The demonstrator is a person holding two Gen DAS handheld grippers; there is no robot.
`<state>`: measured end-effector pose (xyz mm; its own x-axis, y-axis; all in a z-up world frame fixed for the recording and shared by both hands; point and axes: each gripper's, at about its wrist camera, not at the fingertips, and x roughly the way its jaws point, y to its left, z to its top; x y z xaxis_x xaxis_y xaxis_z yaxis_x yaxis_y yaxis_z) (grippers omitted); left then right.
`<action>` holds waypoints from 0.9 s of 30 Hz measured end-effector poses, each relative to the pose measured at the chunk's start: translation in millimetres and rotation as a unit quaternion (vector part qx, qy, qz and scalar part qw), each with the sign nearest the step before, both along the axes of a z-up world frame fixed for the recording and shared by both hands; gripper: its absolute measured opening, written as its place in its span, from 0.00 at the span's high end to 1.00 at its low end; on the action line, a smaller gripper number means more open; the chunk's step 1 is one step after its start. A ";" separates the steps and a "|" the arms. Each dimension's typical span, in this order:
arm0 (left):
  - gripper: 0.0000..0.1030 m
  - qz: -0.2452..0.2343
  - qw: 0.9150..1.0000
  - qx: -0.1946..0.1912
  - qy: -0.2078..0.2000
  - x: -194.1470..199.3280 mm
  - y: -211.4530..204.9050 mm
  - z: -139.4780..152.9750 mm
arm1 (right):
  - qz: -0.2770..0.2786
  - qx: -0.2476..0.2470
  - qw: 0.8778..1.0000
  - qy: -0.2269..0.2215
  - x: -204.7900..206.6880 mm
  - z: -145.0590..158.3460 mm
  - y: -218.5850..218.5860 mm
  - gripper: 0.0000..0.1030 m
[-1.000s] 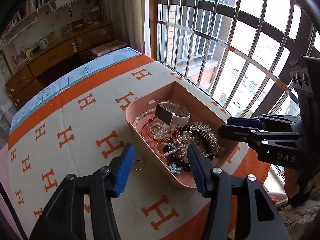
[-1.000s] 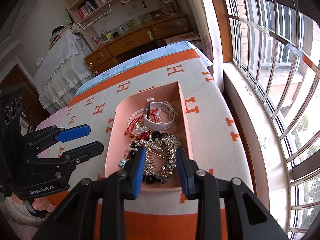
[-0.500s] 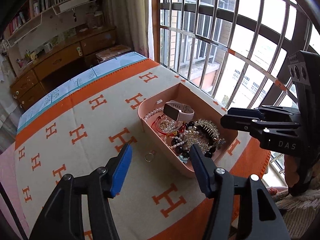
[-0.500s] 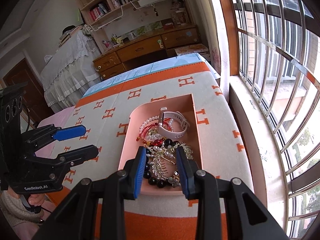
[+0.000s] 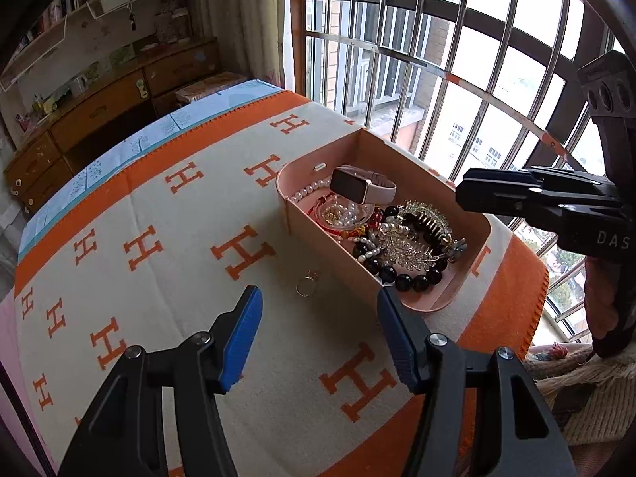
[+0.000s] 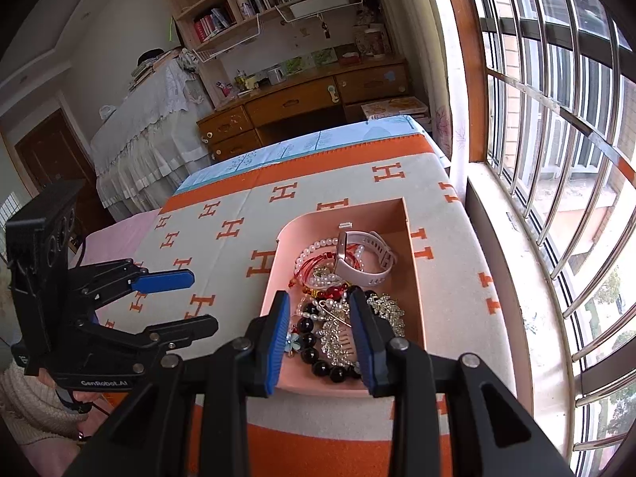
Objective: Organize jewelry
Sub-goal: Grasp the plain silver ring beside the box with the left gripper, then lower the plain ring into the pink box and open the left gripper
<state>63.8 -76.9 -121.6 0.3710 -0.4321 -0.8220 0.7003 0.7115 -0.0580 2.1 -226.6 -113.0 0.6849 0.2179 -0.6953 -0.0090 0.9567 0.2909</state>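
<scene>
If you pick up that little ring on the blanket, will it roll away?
The ring is small and thin, so probably very light and easy to pinch wrongly. It lies flat on the soft blanket, so it likely won't roll unless tipped on edge. Its smooth metal may slip between the pads.

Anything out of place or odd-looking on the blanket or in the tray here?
One thing: a small ring lies alone on the H-patterned blanket, just outside the pink tray, while the other jewelry is heaped inside. Both claws hang open and empty.

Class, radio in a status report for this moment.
Left gripper and right gripper open, empty. Ring on blanket beside pink tray. Nothing blocking.
</scene>
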 end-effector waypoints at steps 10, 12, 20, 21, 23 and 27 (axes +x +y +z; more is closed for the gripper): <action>0.56 0.007 0.999 0.010 0.052 38.1 -3.5 -58.0 | -0.007 0.004 1.000 0.009 5.2 -7.3 -4.0 0.70; 0.57 0.006 0.999 0.007 0.046 40.4 -3.6 -60.3 | -0.008 0.005 1.000 0.010 5.7 -8.5 -4.9 0.70; 0.57 -0.019 0.999 0.022 0.027 37.3 -14.1 -61.3 | -0.012 0.008 1.000 0.015 6.3 -11.3 -6.7 0.70; 0.58 -0.023 0.999 0.024 0.023 36.1 -16.0 -61.4 | -0.012 0.009 1.000 0.015 5.9 -11.5 -6.5 0.70; 0.64 -0.030 0.999 0.027 0.014 34.0 -19.4 -61.1 | -0.012 0.008 1.000 0.015 6.0 -11.5 -6.6 0.70; 0.82 -0.044 0.999 0.021 0.009 34.3 -23.0 -60.6 | -0.013 0.010 1.000 0.015 6.0 -12.0 -7.1 0.70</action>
